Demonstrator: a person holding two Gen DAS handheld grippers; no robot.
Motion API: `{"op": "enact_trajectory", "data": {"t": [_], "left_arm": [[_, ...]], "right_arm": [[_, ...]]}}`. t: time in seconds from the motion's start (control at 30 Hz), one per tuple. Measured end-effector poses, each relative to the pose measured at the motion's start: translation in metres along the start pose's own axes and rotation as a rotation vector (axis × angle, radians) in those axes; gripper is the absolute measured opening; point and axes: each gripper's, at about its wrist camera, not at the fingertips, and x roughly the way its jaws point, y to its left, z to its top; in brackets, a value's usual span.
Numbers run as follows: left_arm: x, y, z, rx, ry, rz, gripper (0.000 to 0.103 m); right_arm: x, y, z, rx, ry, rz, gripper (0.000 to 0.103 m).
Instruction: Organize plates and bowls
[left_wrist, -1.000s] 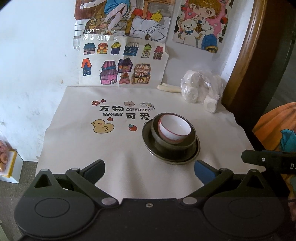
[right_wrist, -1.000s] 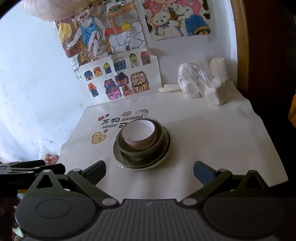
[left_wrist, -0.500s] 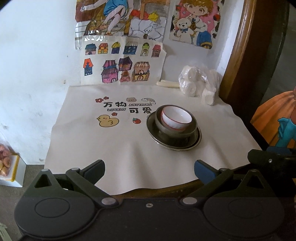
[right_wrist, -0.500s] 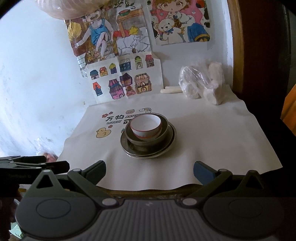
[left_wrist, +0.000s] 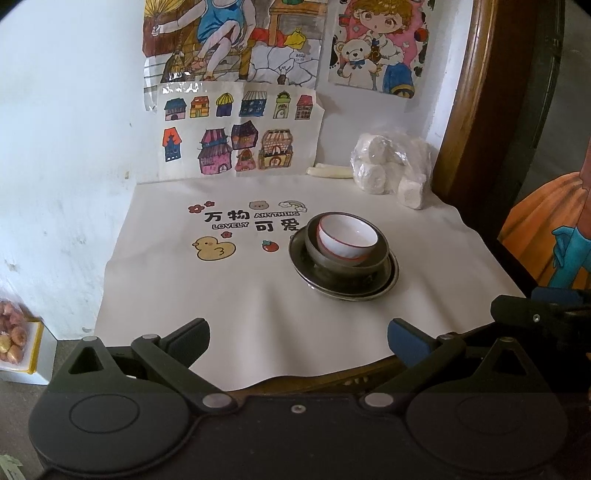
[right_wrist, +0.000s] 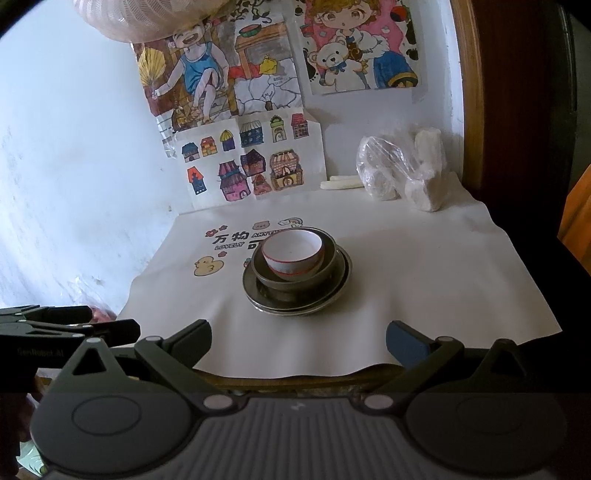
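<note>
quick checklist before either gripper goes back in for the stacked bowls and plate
1. Left gripper open and empty: ok, jaws spread wide, nothing between them.
2. Right gripper open and empty: ok, same.
3. Small white bowl with red rim nested in the dark olive bowl: ok, though it leans slightly.
4. Dark olive bowl seated on the dark round plate: ok, roughly centred.
5. Stack on the white printed cloth, away from the table edge: ok.
6. Path clear: ok, the clear plastic bag of white lumps sits far back by the wall.
</note>
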Motion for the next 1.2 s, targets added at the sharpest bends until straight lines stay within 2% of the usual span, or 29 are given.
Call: {"op": "enact_trajectory", "data": {"t": [1.2], "left_arm": [[-0.0007, -0.0003, 0.0022, 0.002, 0.0, 0.003, 0.102]], "right_arm": [[0.0002, -0.001, 0.0009, -0.001, -0.001, 0.002, 0.103]]}}
